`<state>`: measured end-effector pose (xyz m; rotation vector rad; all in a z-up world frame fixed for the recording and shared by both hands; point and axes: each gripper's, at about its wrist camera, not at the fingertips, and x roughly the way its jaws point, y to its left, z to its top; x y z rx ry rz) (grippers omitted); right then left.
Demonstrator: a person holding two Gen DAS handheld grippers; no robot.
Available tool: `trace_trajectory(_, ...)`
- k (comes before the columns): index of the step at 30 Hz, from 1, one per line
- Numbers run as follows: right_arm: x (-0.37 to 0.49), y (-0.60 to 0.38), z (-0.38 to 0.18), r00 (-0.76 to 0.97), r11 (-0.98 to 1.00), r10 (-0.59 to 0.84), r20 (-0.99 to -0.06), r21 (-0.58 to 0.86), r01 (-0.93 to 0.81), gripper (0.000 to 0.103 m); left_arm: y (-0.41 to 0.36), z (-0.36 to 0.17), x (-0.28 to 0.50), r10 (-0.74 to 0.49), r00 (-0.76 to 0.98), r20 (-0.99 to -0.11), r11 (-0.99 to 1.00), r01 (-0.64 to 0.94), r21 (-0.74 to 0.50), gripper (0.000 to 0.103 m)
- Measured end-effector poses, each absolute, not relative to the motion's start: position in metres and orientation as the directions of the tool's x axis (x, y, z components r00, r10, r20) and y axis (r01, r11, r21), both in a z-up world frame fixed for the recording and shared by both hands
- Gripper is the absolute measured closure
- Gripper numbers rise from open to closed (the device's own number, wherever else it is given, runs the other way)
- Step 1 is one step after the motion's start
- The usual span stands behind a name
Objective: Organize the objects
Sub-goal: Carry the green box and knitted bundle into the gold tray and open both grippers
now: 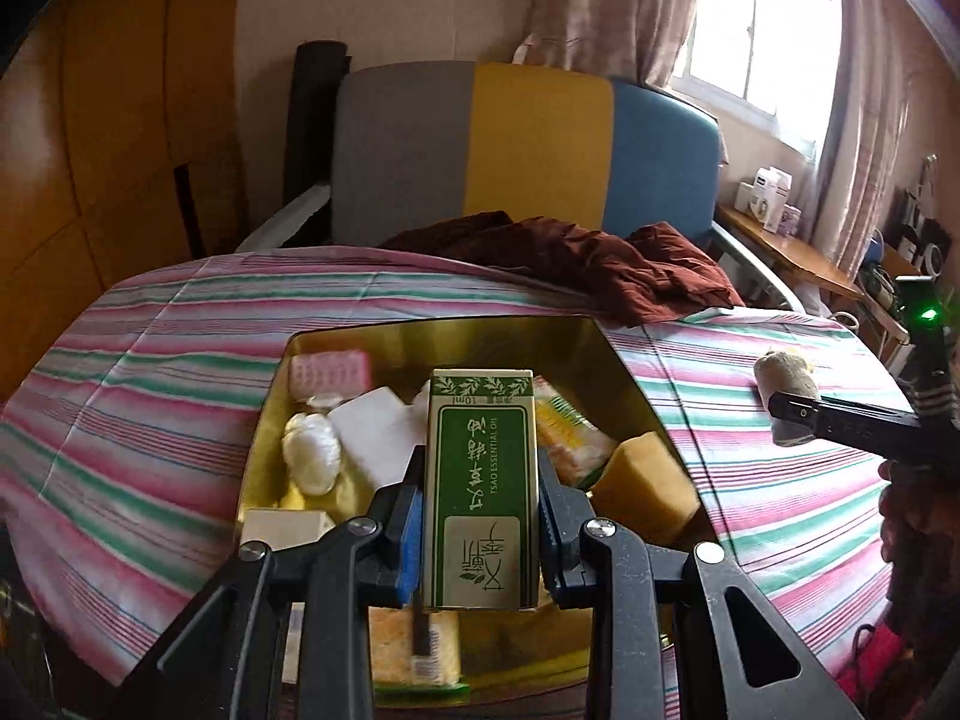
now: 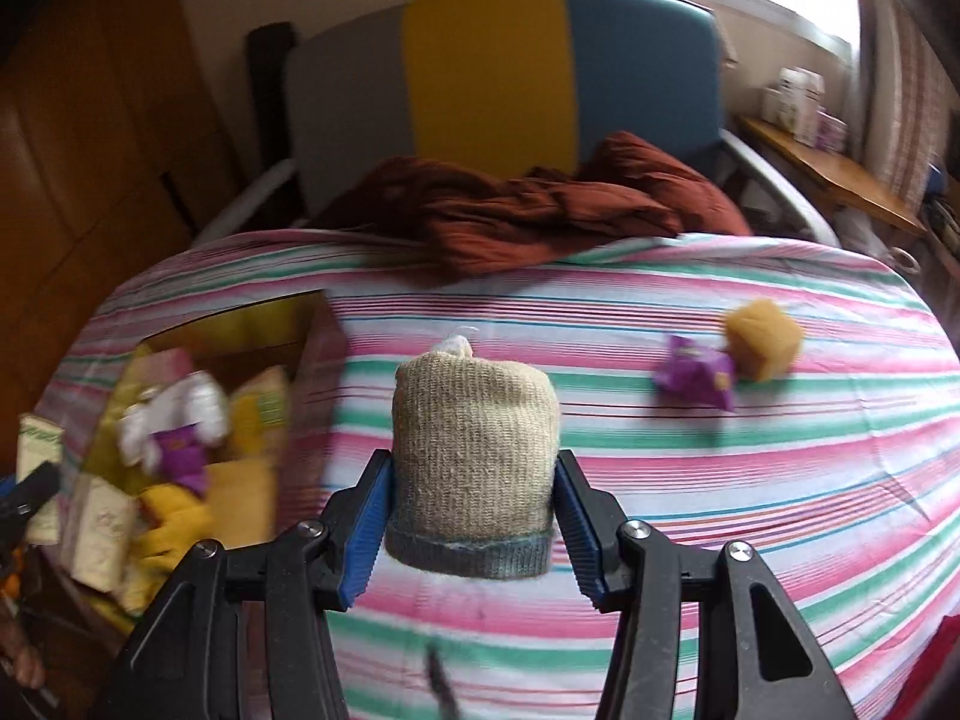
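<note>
The left gripper (image 1: 480, 498) is clamped on a green-and-cream essential oil box (image 1: 480, 498), holding it upright over the gold tin (image 1: 420, 333), which sits near the left edge of the striped bedspread (image 2: 720, 480). The right gripper (image 2: 474, 516) is closed around a rolled beige sock (image 2: 474, 450) above the bedspread's middle. A purple wrapper (image 2: 696, 381) and a tan sponge (image 2: 762, 339) lie touching towards the right edge.

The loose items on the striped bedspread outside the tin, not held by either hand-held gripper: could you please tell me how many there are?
2: a purple packet and a tan sponge block, touching, far right on the bedspread. Others may be hidden behind the tin.
</note>
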<state>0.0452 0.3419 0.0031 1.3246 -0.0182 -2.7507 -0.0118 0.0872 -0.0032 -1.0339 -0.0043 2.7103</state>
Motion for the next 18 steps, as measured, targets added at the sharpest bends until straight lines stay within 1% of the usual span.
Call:
trace_trajectory(6,0.049,0.289,0.007,-0.605,-0.978,-0.184,-0.774,0.081,0.194,0.050,0.069,-0.010,-0.011,0.207,-0.719,-0.663,-0.977,-0.189,-0.100,0.072)
trace_trajectory(12,0.045,0.247,0.003,-0.569,-0.954,-0.262,-0.779,0.120,0.275,0.050,0.055,-0.018,-0.012,0.201,-0.712,-0.673,-0.979,-0.168,-0.114,0.072)
trace_trajectory(18,0.039,0.217,0.003,-0.555,-0.938,-0.292,-0.779,0.120,0.325,0.050,0.048,-0.025,-0.014,0.198,-0.704,-0.682,-0.980,-0.152,-0.128,0.072)
